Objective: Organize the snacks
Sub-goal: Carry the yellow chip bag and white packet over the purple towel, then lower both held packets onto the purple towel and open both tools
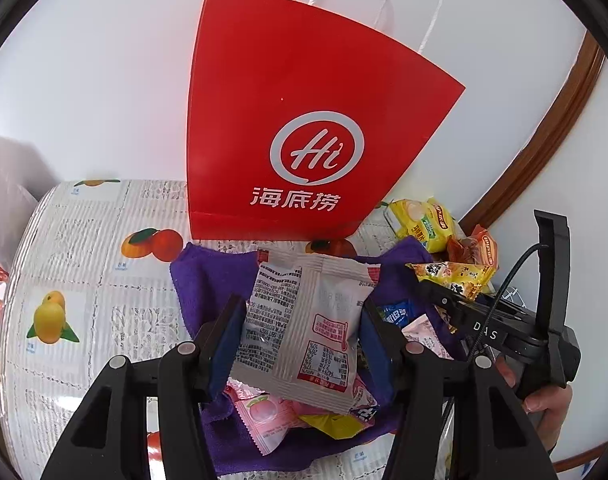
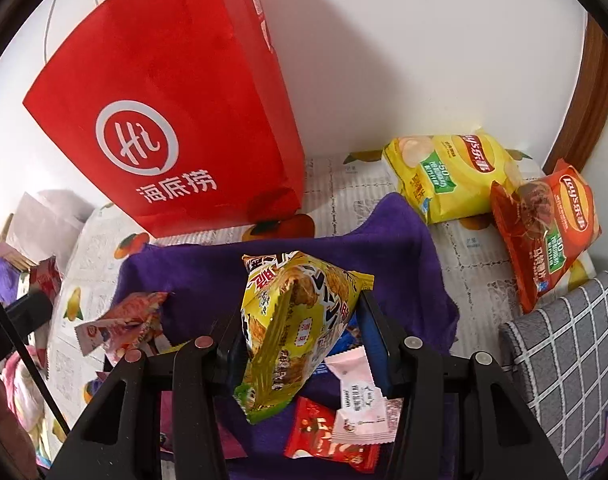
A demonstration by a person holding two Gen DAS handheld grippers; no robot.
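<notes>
Left gripper: jaws partway closed, pads pressing both edges of a silver-white snack sachet, back side up, held above the purple cloth. Right gripper: jaws narrow, clamped on a yellow snack packet, tilted, over the same cloth. Loose pink and red sweets lie on the cloth below. Beyond, a red paper bag stands upright on the fruit-print tablecloth, against the wall. Yellow Lay's bag and red Lay's bag sit to its right.
</notes>
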